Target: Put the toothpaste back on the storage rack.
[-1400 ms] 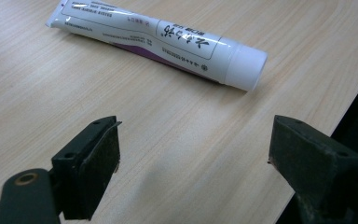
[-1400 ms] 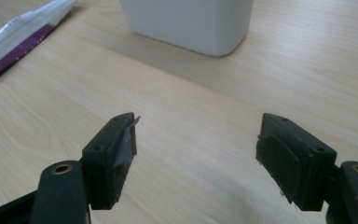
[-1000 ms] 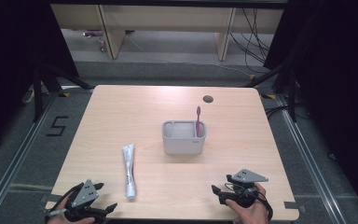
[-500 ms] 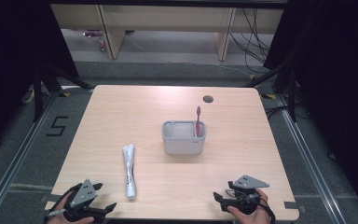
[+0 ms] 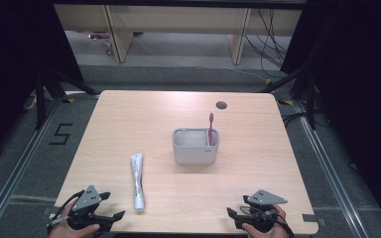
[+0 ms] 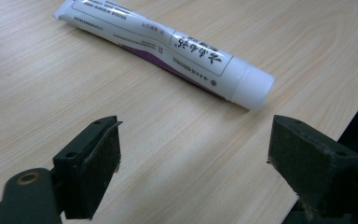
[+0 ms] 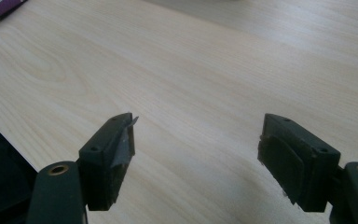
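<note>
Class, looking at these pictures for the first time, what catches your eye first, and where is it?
A pink toothbrush stands upright in the right compartment of a grey holder at the table's middle. A white toothpaste tube lies flat nearer the front, just ahead of the open left hand-held gripper.

White toothpaste tube (image 5: 138, 181) flat on wooden table (image 5: 129, 124), grey holder (image 5: 196, 147) mid-table — pink toothbrush (image 5: 210, 128) upright inside

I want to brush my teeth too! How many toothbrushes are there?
1. The pink toothbrush stands upright in the right end of the grey holder in the middle of the table. The holder's other part looks empty, though its bottom is hidden.
</note>
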Motion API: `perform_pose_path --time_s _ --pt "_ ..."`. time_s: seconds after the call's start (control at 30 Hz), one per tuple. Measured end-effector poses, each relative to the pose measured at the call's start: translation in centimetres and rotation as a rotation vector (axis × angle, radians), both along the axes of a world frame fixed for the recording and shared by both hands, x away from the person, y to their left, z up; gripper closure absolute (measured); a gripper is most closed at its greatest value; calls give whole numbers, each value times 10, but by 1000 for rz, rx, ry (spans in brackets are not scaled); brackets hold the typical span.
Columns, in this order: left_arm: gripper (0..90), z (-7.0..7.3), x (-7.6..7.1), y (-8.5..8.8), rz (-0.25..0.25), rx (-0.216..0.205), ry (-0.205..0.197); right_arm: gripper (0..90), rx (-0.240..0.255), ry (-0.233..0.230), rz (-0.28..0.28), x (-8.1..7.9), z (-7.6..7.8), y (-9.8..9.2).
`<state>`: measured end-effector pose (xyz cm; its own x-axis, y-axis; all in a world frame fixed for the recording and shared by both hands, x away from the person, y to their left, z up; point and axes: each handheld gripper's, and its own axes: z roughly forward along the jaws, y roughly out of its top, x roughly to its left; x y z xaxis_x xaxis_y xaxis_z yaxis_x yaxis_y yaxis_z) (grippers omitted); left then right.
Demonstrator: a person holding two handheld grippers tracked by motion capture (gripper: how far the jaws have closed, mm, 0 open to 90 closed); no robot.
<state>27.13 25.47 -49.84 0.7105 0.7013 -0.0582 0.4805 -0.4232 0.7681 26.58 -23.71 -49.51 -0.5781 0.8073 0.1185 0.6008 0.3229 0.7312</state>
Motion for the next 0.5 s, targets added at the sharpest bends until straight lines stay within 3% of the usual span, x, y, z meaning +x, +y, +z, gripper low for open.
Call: perform_pose_path --time_s 0.03,0.1,0.23,0.3,0.47,0.5 --pt "181 -1 1 -1 10 -24 3 272 6 8 -12 -1 0 0" --pt "196 -1 4 0 7 0 27 272 7 7 19 1 -1 -3" --pt "219 1 11 -2 27 -33 42 272 -2 -4 -13 -2 0 -5" --pt "230 4 14 -2 27 -23 47 272 -2 -6 -10 -2 -1 -5" --pt "257 7 25 -10 50 -53 75 272 -2 4 2 -3 0 -6" --pt "264 8 29 -11 35 -35 95 273 -1 4 3 -3 0 -6"
